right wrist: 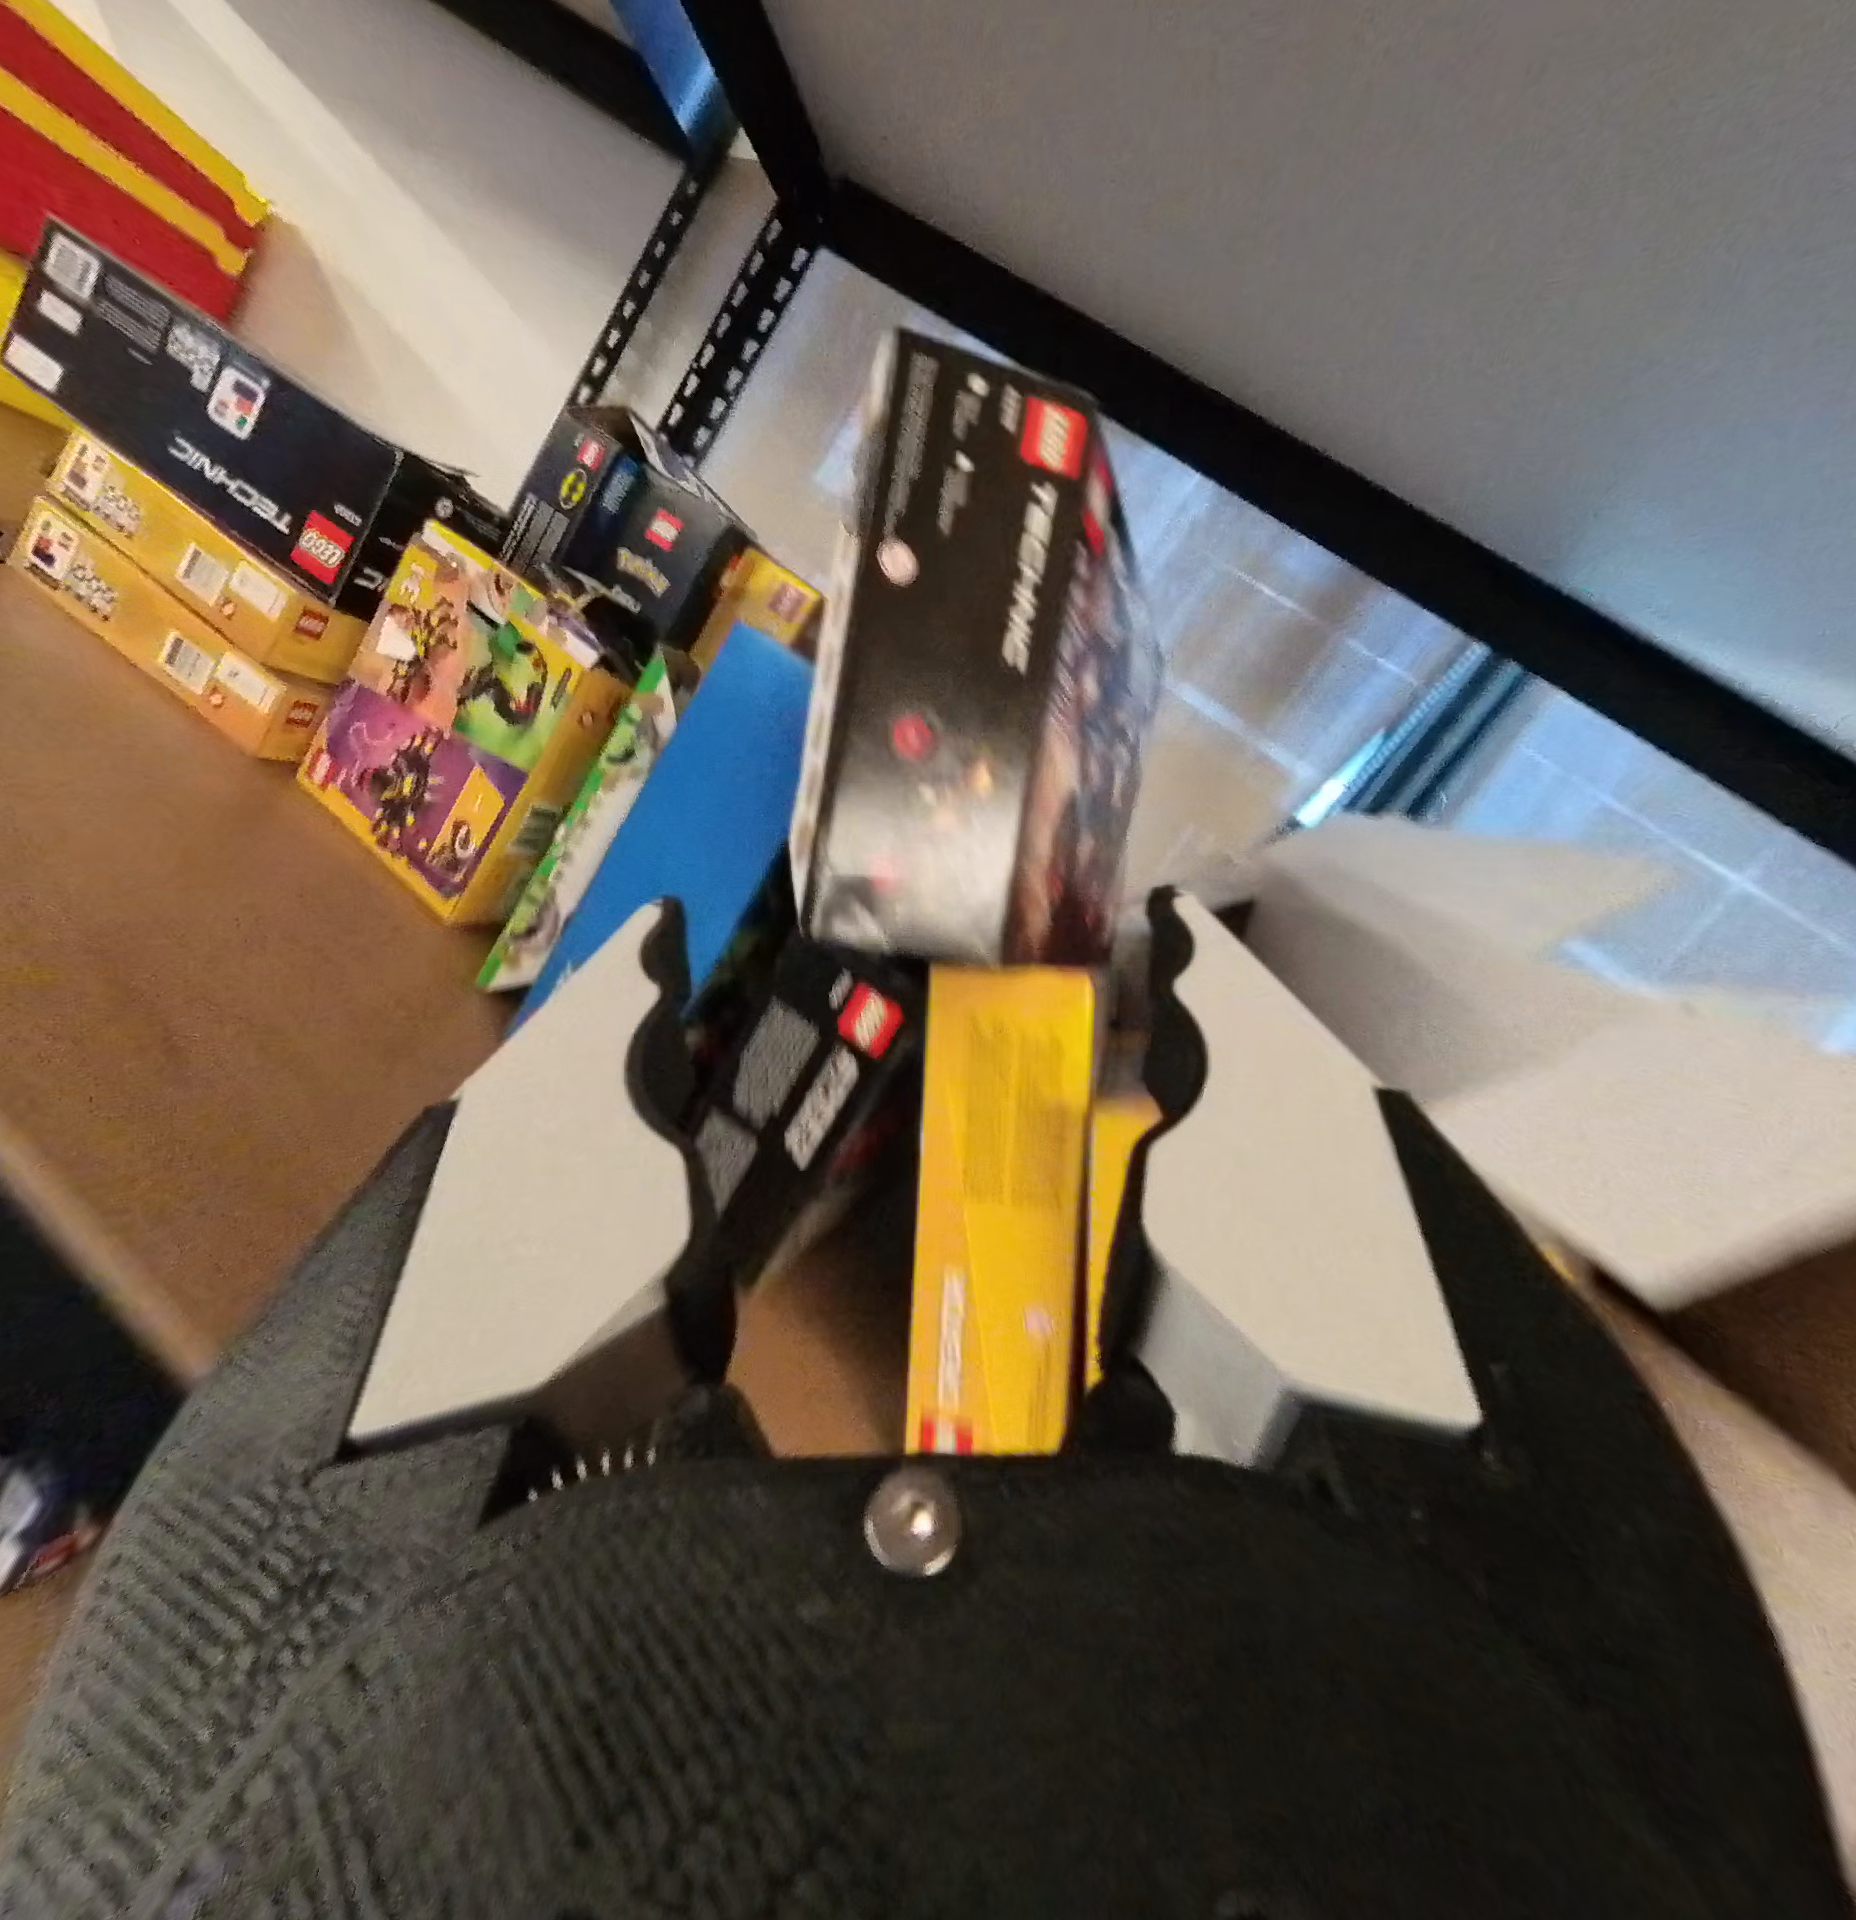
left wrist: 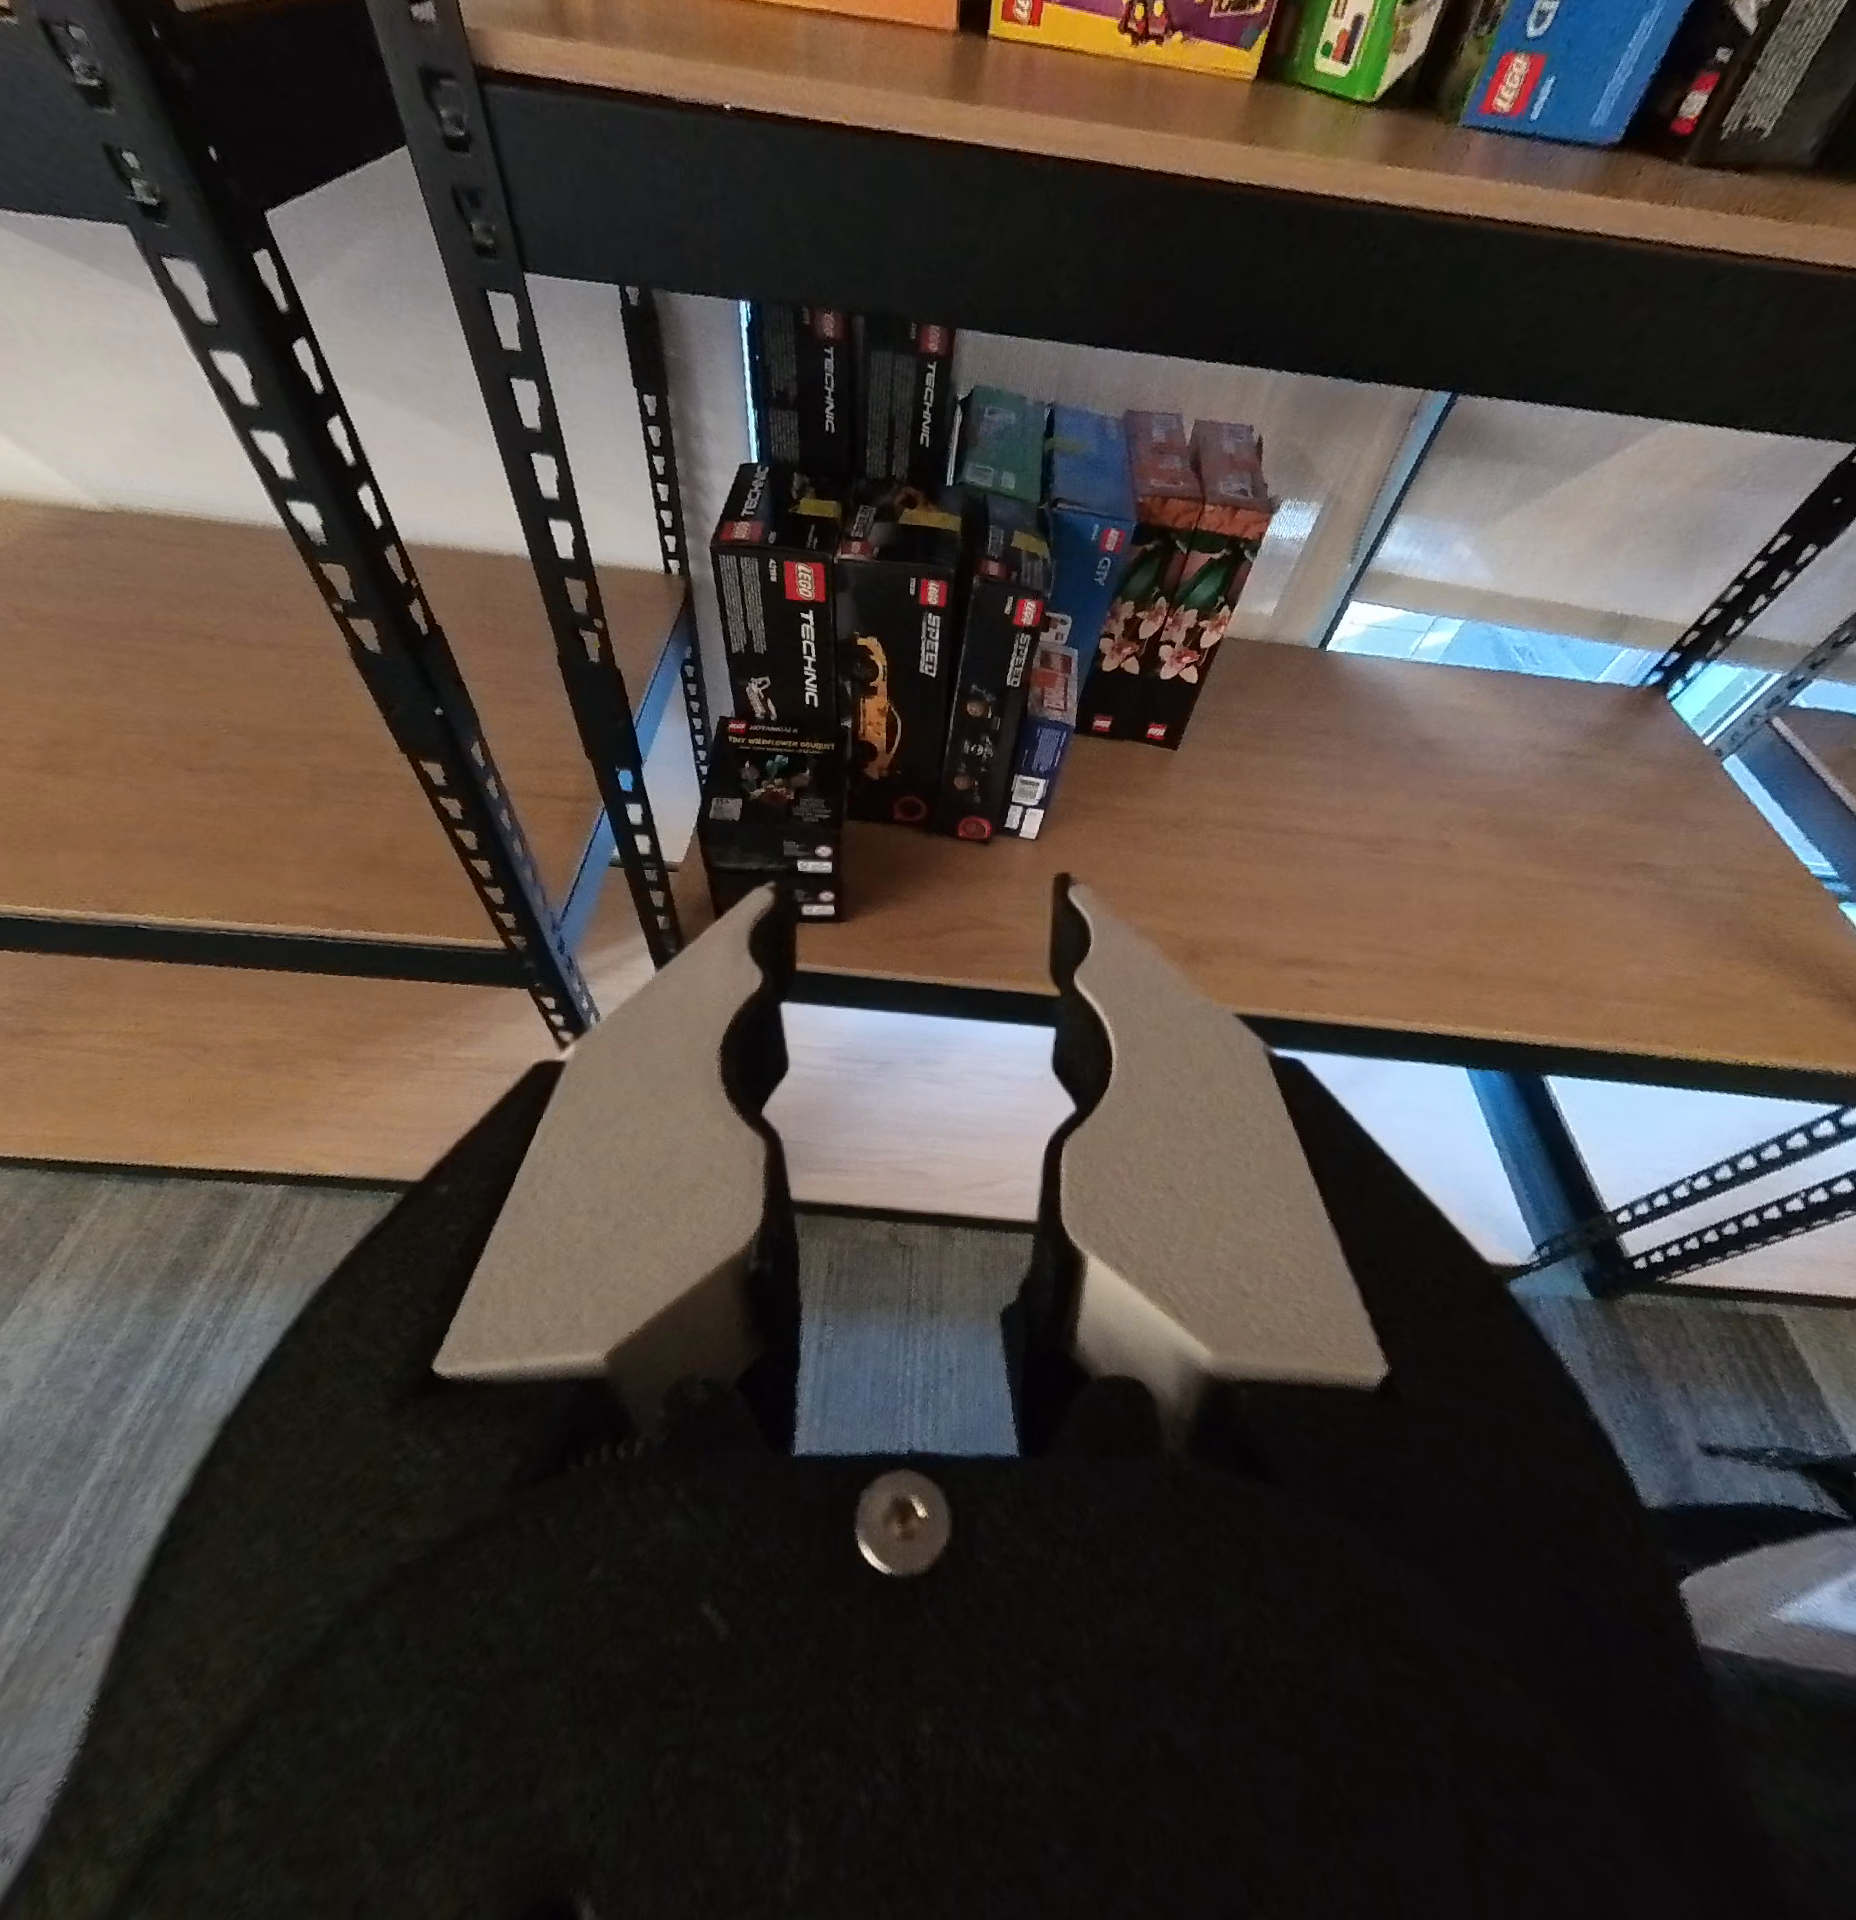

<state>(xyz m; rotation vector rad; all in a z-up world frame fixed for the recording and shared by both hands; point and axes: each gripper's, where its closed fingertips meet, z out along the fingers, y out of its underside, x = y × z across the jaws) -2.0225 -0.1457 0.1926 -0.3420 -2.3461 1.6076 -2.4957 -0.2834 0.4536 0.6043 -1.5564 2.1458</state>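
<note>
My left gripper [left wrist: 919,904] is open and empty, held just in front of a wooden shelf [left wrist: 1423,831]. The thing nearest to it is a small black box [left wrist: 773,821], just beyond its left fingertip. A row of upright toy brick boxes [left wrist: 965,623] stands behind that box. My right gripper [right wrist: 916,909] is open, with its jaws wide apart. A yellow box [right wrist: 1007,1174] lies deep between them against the right finger [right wrist: 1267,1143]. A small black box [right wrist: 799,1081] leans by the left finger. A larger black box [right wrist: 965,665] stands just past the fingertips. This view is blurred.
Black perforated steel posts [left wrist: 550,582] frame the shelving to the left. An upper shelf [left wrist: 1111,135] holds colourful boxes. In the right wrist view, yellow boxes [right wrist: 176,613], a long black box [right wrist: 197,416] and a purple and yellow box [right wrist: 456,727] lie on the shelf to the left. Grey carpet [left wrist: 176,1351] lies below. Tip to tip, the grippers are about 55 cm apart.
</note>
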